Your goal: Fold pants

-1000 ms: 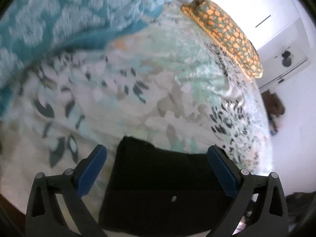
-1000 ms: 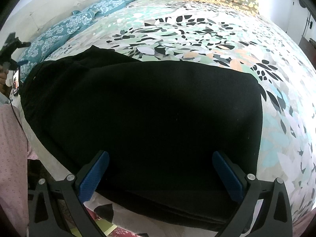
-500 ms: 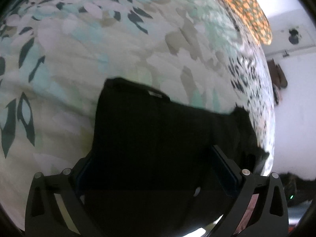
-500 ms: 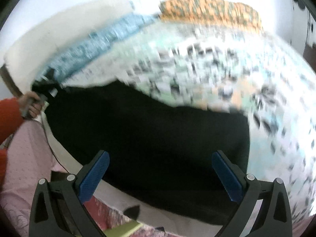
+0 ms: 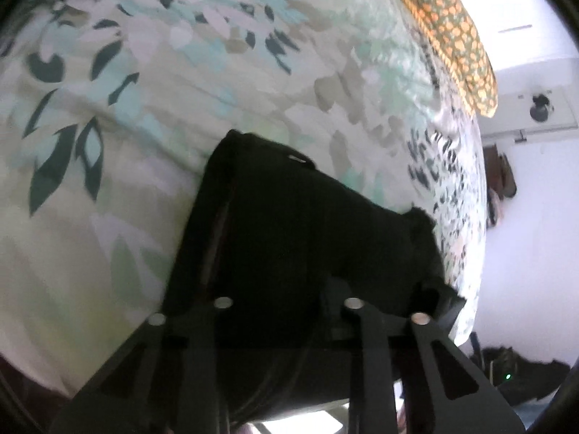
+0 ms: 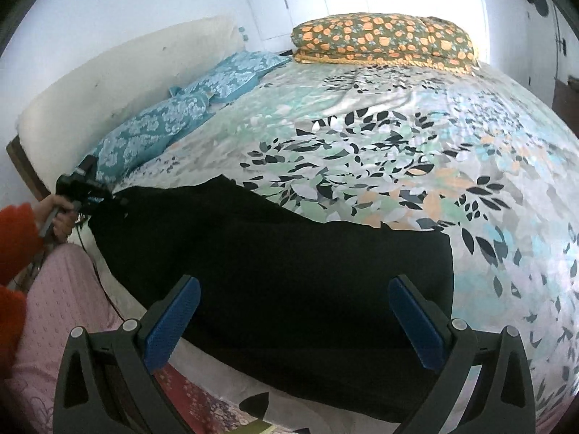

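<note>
Black pants (image 6: 271,271) lie flat along the near edge of the bed. In the left wrist view their end (image 5: 307,224) fills the lower middle. My left gripper (image 5: 286,285) has its jaws closing with black fabric between them, and the cloth hides the pads. From the right wrist view that gripper (image 6: 85,190) sits at the far left end of the pants, held by a hand (image 6: 59,215). My right gripper (image 6: 293,311) hovers open above the near right part of the pants, with nothing between its blue pads (image 6: 170,322).
A leaf-print bedspread (image 6: 416,152) covers the bed. A folded orange-patterned blanket (image 6: 383,41) lies at the far end, teal pillows (image 6: 173,123) along the white headboard (image 6: 119,90). An orange sleeve (image 6: 14,235) and pink trousers (image 6: 54,307) are at the near left.
My left gripper came down onto the end of the pants and its wide jaws drew together on the fabric. My right gripper rose away from the pants and stayed open.
</note>
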`<state>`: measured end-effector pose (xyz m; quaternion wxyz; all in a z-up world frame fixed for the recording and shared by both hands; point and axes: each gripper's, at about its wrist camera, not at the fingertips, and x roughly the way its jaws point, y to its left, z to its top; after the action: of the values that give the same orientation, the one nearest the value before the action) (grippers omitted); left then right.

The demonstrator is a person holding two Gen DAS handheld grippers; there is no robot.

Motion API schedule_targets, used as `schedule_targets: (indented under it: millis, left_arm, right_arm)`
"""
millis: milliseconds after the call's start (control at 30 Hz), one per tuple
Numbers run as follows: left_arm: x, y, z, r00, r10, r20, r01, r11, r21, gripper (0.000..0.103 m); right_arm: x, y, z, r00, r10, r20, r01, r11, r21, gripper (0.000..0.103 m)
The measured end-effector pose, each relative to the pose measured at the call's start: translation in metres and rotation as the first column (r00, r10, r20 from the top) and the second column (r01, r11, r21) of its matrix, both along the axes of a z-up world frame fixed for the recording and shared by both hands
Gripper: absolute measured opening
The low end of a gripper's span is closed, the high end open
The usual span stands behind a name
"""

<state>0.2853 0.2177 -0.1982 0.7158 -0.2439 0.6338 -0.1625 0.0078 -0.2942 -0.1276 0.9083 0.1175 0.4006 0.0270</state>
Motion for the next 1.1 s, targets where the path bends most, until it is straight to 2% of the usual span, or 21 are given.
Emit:
schedule_targets:
  millis: [33,100,133,167,267,333,400,467,567,633,667,700,733,800,833,867,900,933,1000,1033,1100]
  left_arm:
    - [-0.005,-0.002,0.006,1.000,0.023,0.011,-0.023,1.000,-0.021,0.018]
    - [-0.019,-0.003,0.024,0.996,0.089,0.028,-0.085,0.987,-0.136,0.017]
    - [-0.030,-0.007,0.038,0.992,0.124,0.030,-0.114,0.967,-0.228,0.017]
    - [-0.037,-0.013,0.048,0.990,0.136,0.034,-0.121,0.953,-0.278,0.016]
    - [-0.059,-0.048,0.086,0.991,0.123,0.061,-0.091,0.921,-0.379,0.016]
    - [-0.073,-0.092,0.107,0.993,0.080,0.091,-0.037,0.915,-0.402,0.016]
    - [-0.079,-0.130,0.117,0.994,0.032,0.100,0.011,0.913,-0.408,0.016]
    - [-0.086,-0.181,0.115,0.994,-0.026,0.106,0.064,0.923,-0.379,0.017]
    - [-0.093,-0.255,0.095,0.986,-0.120,0.120,0.147,0.957,-0.250,0.018]
    - [-0.095,-0.300,0.073,0.970,-0.203,0.134,0.223,0.963,-0.150,0.023]
    - [-0.097,-0.317,0.066,0.960,-0.240,0.144,0.256,0.960,-0.110,0.033]
    - [-0.099,-0.333,0.059,0.947,-0.282,0.151,0.296,0.952,-0.077,0.046]
    - [-0.107,-0.352,0.054,0.927,-0.343,0.148,0.356,0.932,-0.070,0.055]
    - [-0.118,-0.370,0.058,0.899,-0.413,0.147,0.432,0.891,-0.139,0.057]
    - [-0.125,-0.376,0.068,0.877,-0.452,0.164,0.480,0.838,-0.259,0.057]
    - [-0.130,-0.376,0.079,0.863,-0.469,0.187,0.504,0.806,-0.311,0.058]
    - [-0.134,-0.372,0.096,0.849,-0.475,0.230,0.527,0.792,-0.309,0.060]
    - [-0.136,-0.364,0.111,0.838,-0.470,0.278,0.538,0.799,-0.270,0.070]
    - [-0.135,-0.343,0.136,0.824,-0.427,0.373,0.515,0.838,-0.179,0.086]
    - [-0.132,-0.322,0.151,0.816,-0.379,0.437,0.474,0.871,-0.129,0.089]
    - [-0.124,-0.294,0.159,0.813,-0.311,0.492,0.402,0.912,-0.087,0.090]
  right_arm:
    - [0.000,-0.003,0.000,1.000,-0.008,0.001,0.008,1.000,0.011,0.103]
    - [-0.003,-0.007,0.003,1.000,-0.025,0.017,0.024,0.999,0.028,0.103]
    - [-0.004,-0.010,0.005,0.999,-0.034,0.029,0.033,0.999,0.035,0.103]
    - [-0.006,-0.014,0.008,0.998,-0.048,0.046,0.046,0.998,0.043,0.103]
    - [-0.011,-0.028,0.013,0.993,-0.092,0.075,0.086,0.993,0.083,0.103]
    - [-0.013,-0.040,0.013,0.988,-0.129,0.081,0.118,0.985,0.125,0.103]
    - [-0.015,-0.054,0.011,0.982,-0.173,0.075,0.159,0.973,0.166,0.103]
    - [-0.020,-0.066,0.010,0.974,-0.212,0.076,0.193,0.960,0.201,0.103]
    - [-0.030,-0.082,0.011,0.963,-0.257,0.080,0.234,0.947,0.221,0.103]
    - [-0.036,-0.091,0.013,0.956,-0.281,0.085,0.255,0.939,0.231,0.103]
    - [-0.039,-0.095,0.014,0.952,-0.294,0.089,0.266,0.934,0.236,0.103]
    - [-0.042,-0.099,0.015,0.947,-0.307,0.094,0.277,0.929,0.244,0.103]
    - [-0.045,-0.103,0.016,0.943,-0.318,0.098,0.286,0.924,0.253,0.103]
    - [-0.052,-0.111,0.016,0.933,-0.345,0.101,0.305,0.909,0.284,0.103]
    - [-0.054,-0.115,0.014,0.930,-0.355,0.097,0.311,0.899,0.309,0.103]
    - [-0.055,-0.118,0.012,0.927,-0.363,0.091,0.316,0.890,0.329,0.103]
    - [-0.055,-0.120,0.010,0.925,-0.371,0.081,0.323,0.881,0.347,0.103]
    - [-0.053,-0.121,0.007,0.923,-0.378,0.069,0.329,0.871,0.364,0.103]
    - [-0.048,-0.117,0.003,0.934,-0.353,0.060,0.304,0.869,0.390,0.103]
    - [-0.042,-0.113,0.001,0.948,-0.312,0.061,0.262,0.875,0.407,0.103]
    - [-0.023,-0.089,-0.006,0.989,-0.139,0.044,0.104,0.884,0.456,0.103]
